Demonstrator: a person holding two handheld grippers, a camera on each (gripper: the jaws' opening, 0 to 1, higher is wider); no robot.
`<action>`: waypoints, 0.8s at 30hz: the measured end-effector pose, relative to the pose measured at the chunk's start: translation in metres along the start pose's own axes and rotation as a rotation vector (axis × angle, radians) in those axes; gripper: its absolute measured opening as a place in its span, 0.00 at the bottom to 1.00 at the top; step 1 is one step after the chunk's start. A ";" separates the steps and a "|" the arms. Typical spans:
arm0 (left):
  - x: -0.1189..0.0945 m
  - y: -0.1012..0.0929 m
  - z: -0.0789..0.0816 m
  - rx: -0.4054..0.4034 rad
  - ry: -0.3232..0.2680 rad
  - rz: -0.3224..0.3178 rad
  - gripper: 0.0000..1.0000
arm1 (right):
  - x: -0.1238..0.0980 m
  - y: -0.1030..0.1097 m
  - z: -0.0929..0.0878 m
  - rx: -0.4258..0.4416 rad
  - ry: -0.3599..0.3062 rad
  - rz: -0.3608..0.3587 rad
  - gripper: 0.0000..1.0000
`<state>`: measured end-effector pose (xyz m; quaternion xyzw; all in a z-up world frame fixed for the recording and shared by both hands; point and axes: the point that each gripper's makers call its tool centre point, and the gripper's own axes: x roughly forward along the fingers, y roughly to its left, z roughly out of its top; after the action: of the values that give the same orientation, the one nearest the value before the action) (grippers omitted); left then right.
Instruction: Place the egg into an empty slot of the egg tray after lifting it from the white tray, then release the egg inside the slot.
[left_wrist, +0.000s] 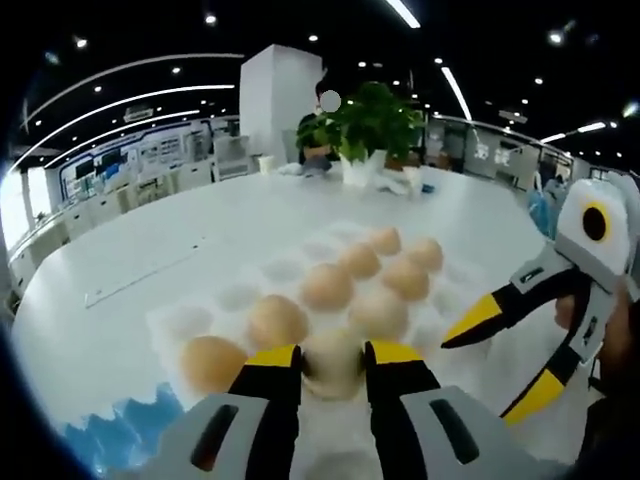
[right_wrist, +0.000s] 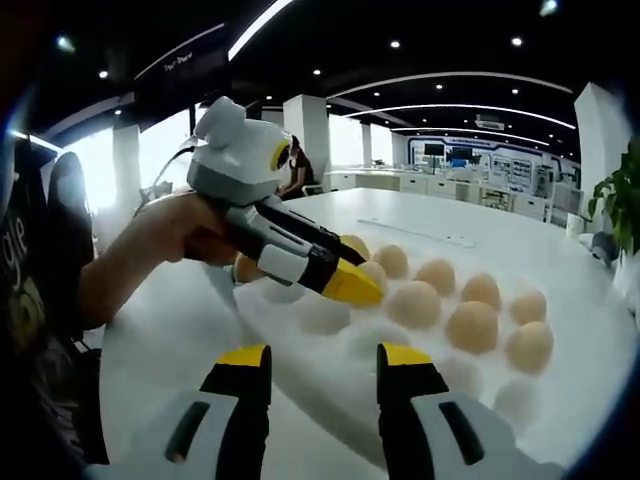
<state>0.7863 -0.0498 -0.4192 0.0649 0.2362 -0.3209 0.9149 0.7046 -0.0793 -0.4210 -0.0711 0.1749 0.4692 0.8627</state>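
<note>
Your left tool (left_wrist: 333, 358) has its yellow-tipped jaws closed around a pale egg (left_wrist: 334, 362), low over the near edge of the egg tray (left_wrist: 190, 322) on the white bench (left_wrist: 150, 250). The left gripper view catches a potted plant (left_wrist: 368, 125) at the bench's far side and your right tool (left_wrist: 505, 360) to the right, jaws apart, gripping nothing. In the right gripper view your hand (right_wrist: 175, 232) holds that left tool, its tips over the tray's eggs.
</note>
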 end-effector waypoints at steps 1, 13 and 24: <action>-0.001 -0.001 0.000 0.002 -0.001 0.001 0.25 | 0.000 -0.001 0.000 0.000 0.000 0.001 0.44; -0.013 -0.004 0.011 -0.001 -0.034 -0.014 0.25 | 0.000 -0.005 0.003 0.002 -0.006 -0.011 0.44; -0.025 -0.009 0.021 -0.017 -0.068 -0.044 0.25 | 0.009 0.000 0.019 -0.014 -0.035 -0.016 0.44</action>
<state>0.7722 -0.0488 -0.3888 0.0407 0.2089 -0.3410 0.9156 0.7138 -0.0666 -0.4069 -0.0706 0.1560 0.4648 0.8687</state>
